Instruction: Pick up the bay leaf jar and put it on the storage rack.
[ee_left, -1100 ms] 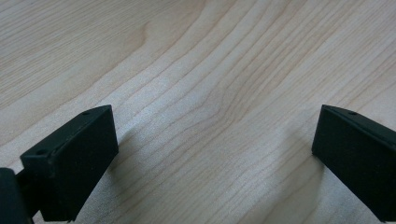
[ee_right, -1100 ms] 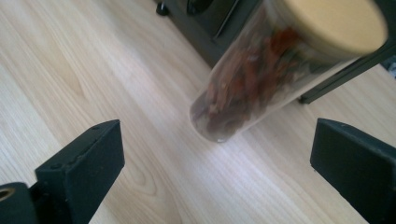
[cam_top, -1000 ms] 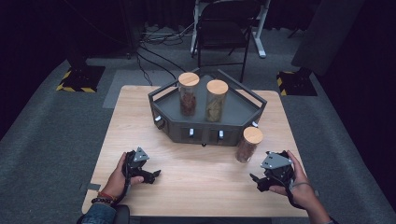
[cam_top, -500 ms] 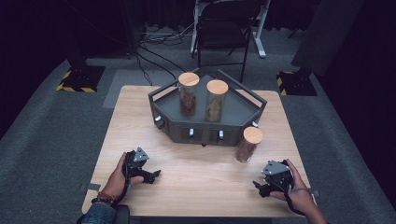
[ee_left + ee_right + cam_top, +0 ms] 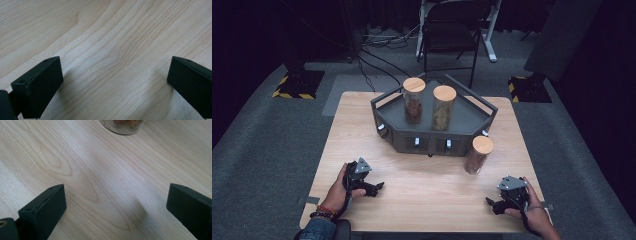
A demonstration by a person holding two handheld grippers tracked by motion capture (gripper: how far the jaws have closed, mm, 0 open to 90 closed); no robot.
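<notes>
The right gripper point(image 5: 495, 205) is held low over the near right part of the wooden table point(image 5: 427, 200), its jaws spread wide with only bare wood between them. The cork-lidded jar point(image 5: 477, 154) is found standing upright on the table ahead of it and apart, just in front of the dark tray point(image 5: 384, 107). The left gripper point(image 5: 377, 189) is likewise kept spread over the near left side, well apart from the jar

Bare tabletop point(image 5: 427, 185) lies open between both hand-held grippers. A lone jar point(image 5: 478, 154) stands near the right one, and the dark tray point(image 5: 432, 137) blocks the far side.
</notes>
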